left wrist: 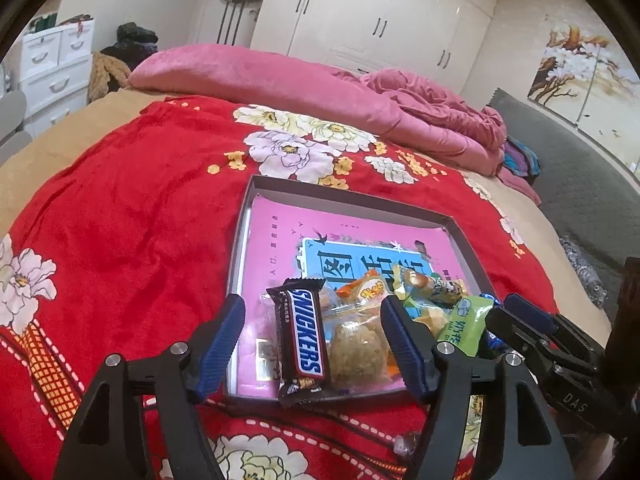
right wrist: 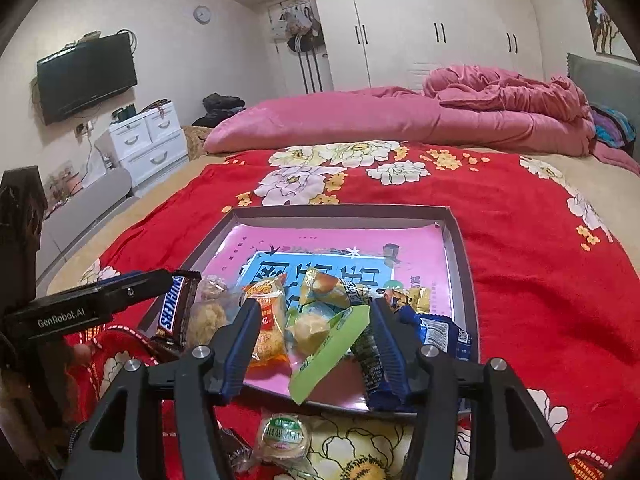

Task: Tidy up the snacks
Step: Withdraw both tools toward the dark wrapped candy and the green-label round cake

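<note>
Snacks piling in the box [left wrist: 460, 236] on the red blanket [left wrist: 132, 216]

Left gripper [left wrist: 312, 344] is hanging spread around the "SNICKERS" bar [left wrist: 304, 336]; right gripper [right wrist: 312, 344], jaws apart, is straddling the green packet [right wrist: 328, 356].

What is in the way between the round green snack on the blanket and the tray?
Only the tray's low near wall stands between. The round green snack lies on the blanket just outside it. The right gripper is open above the snacks already piled inside that edge.

Wrapped snacks [right wrist: 312, 320] heaped at shallow pink-lined box's [right wrist: 456, 232] near edge
</note>
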